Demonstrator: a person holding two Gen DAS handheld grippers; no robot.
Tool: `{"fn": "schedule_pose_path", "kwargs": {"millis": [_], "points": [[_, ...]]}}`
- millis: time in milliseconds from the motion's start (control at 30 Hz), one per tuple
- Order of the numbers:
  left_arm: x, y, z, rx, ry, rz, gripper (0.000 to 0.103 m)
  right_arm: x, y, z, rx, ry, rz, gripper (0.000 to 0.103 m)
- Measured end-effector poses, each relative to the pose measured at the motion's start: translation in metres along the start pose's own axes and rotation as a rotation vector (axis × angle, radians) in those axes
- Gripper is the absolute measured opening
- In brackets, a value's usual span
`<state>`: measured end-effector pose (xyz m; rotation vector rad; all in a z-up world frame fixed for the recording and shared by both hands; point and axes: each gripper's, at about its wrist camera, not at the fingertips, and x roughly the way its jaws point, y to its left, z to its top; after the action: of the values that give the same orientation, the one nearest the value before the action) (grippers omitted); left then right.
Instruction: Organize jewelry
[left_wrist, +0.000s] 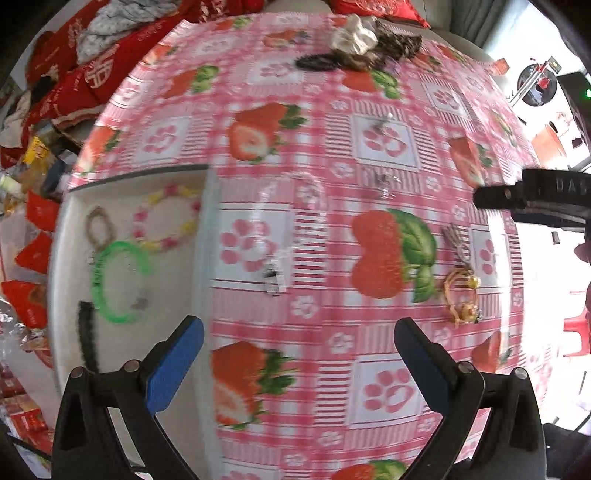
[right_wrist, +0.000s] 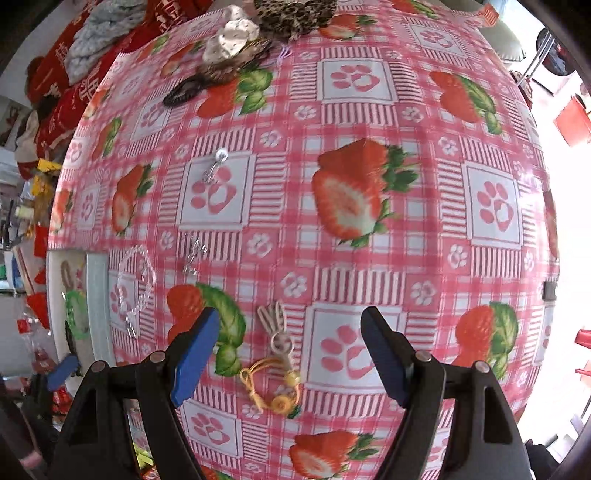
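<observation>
Left wrist view
Left claw (left_wrist: 299, 363): stood wide, nothing between its blue pads, over the worktop (left_wrist: 369, 332) just beside the tray's edge.
Tray (left_wrist: 205, 258): pale, holding four pieces: a green bangle (left_wrist: 118, 280), a pink-and-yellow bead bracelet (left_wrist: 166, 218), a brownish loop (left_wrist: 99, 225) and a dark strip (left_wrist: 86, 332).
Clear chain (left_wrist: 291, 229): lay just beside the tray on the cloth; likely light, limp and slippery, best pinched at its clasp end.
Silver pieces: two small ones, far side of the chain from the tray, too blurred to name.
Yellow cord piece (left_wrist: 461, 295): one, well apart from the tray.

Right wrist view
Right claw (right_wrist: 290, 354): jaws apart and empty, poised straight over the yellow cord piece (right_wrist: 275, 384).
Yellow cord piece: one; thin cord with beads and a pale rabbit-shaped charm; probably light and floppy, so the stiffer charm or the bunched cord looked the surest hold.
Silver earring (right_wrist: 214, 168): one, well beyond the yellow cord piece; tiny, hard, likely to slip.
Hair ties: a heap at the far edge, count unclear.
</observation>
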<state>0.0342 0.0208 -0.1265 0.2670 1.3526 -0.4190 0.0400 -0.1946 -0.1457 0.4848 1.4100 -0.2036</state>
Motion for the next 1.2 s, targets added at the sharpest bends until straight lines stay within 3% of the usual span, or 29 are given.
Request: {"fn": "schedule_pose_path", "kwargs": {"millis": [367,467,567,700,933,1200], "points": [[0.021,-0.025,0.026,-0.059,-0.006,-0.001,0.103,0.015,0.026,0.053,-0.121,0.0,0.078,0.081],[0.026,-0.027,0.034,-0.072,-0.007,0.023,0.097,0.022,0.036,0.066,-0.159,0.001,0.08,0.081],[0.032,-0.026,0.041,-0.083,-0.016,0.046,0.097,0.028,0.043,0.077,-0.183,0.002,0.084,0.08],[0.038,-0.025,0.051,-0.083,-0.031,0.088,0.097,0.039,0.054,0.087,-0.22,0.013,0.084,0.07],[0.052,-0.026,0.063,-0.065,-0.035,0.148,0.097,0.057,0.07,0.096,-0.281,0.027,0.068,0.067],[0.066,-0.015,0.07,-0.111,-0.004,0.1,0.097,0.064,0.09,0.099,-0.351,0.007,0.009,0.062]]}}
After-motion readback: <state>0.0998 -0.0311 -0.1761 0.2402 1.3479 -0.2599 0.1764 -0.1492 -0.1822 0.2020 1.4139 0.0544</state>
